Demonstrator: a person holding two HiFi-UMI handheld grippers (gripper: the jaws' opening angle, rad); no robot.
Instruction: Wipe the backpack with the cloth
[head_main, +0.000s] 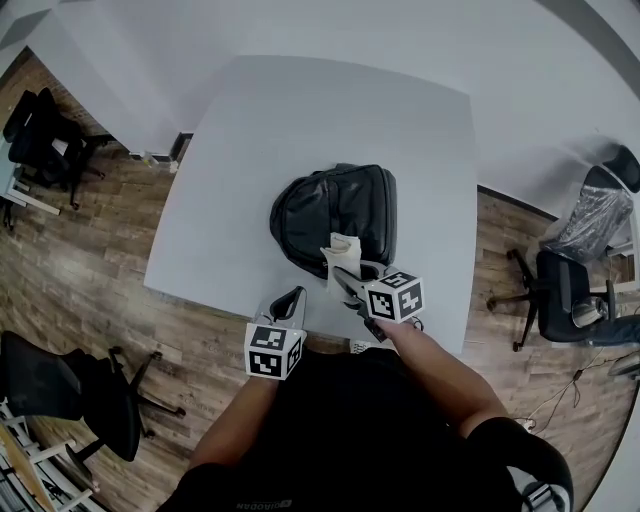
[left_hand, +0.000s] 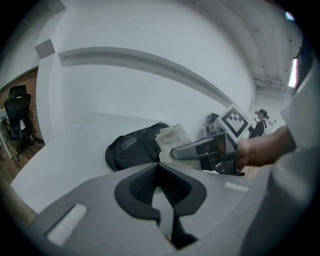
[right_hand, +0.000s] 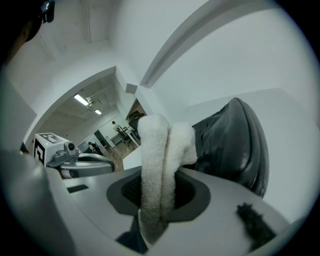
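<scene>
A black backpack (head_main: 335, 215) lies on the white table (head_main: 260, 150), near its front edge. My right gripper (head_main: 342, 275) is shut on a folded cream cloth (head_main: 342, 252), which hangs against the backpack's near side. In the right gripper view the cloth (right_hand: 160, 170) stands up between the jaws, with the backpack (right_hand: 235, 145) just behind it. My left gripper (head_main: 291, 303) hovers at the table's front edge, left of the right one, shut with nothing in it. The left gripper view shows the backpack (left_hand: 132, 147), the cloth (left_hand: 172, 137) and the right gripper (left_hand: 200, 150) ahead.
Black office chairs stand on the wooden floor at the left (head_main: 45, 135), lower left (head_main: 70, 395) and right (head_main: 565, 290). White walls meet behind the table.
</scene>
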